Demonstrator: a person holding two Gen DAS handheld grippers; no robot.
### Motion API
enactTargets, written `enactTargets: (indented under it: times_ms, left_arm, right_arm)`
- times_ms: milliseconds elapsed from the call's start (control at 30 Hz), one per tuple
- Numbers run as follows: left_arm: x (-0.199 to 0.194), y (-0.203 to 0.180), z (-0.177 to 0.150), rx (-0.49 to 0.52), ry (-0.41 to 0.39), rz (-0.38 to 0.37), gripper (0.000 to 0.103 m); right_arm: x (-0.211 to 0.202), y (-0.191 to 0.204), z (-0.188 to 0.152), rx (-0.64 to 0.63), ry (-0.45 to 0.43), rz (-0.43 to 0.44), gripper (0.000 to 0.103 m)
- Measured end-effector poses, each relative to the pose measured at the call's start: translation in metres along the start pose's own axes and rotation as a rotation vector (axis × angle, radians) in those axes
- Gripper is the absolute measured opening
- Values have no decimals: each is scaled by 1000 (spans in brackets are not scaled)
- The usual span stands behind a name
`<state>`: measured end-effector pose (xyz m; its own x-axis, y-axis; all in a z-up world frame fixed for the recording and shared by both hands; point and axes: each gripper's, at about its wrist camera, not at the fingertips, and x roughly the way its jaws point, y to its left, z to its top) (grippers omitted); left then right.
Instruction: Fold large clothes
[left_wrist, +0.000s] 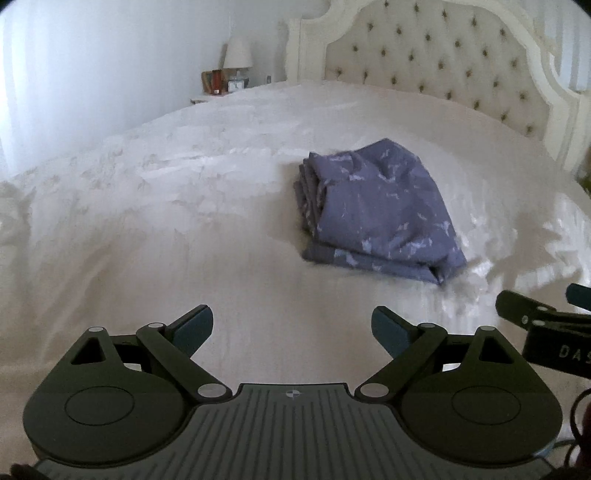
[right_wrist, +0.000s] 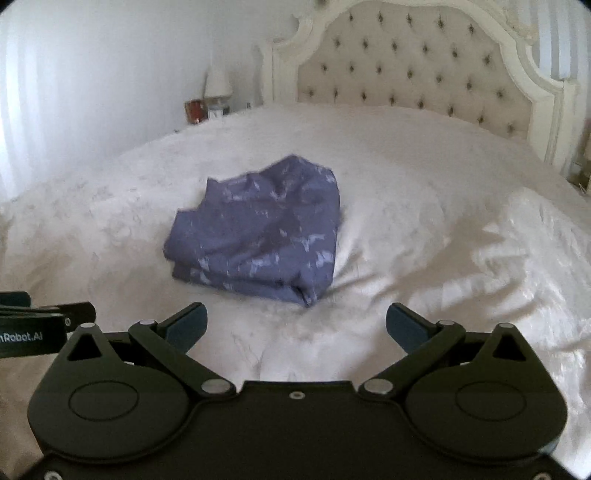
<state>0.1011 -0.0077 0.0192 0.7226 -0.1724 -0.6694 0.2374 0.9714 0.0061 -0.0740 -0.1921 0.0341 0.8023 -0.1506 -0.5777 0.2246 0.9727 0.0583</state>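
Blue patterned cloth lies folded in a loose stack on the white bed, about mid-mattress, on the near side of the tufted headboard. Left claw spread wide, holding nothing, short of the cloth's near edge. Right claw likewise spread and empty, also apart from the cloth.

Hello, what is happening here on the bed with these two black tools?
A person holds two grippers above a white bed. The left gripper and the right gripper are both open and hold nothing. A purple patterned cloth lies on the bed in front of them as a folded bundle in several layers, touched by neither gripper. The folding looks finished or nearly so.
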Motion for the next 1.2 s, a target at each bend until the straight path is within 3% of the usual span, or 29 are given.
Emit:
enactTargets:
  times_ms: [233, 1200]
  left_arm:
    - [-3, -1, -7, 6, 25, 11, 94]
    - [-5, 6, -11, 8, 56, 17, 94]
  right_arm:
    - [1, -9, -9, 53, 63, 32, 102]
    - [3, -20, -6, 106, 90, -15, 102]
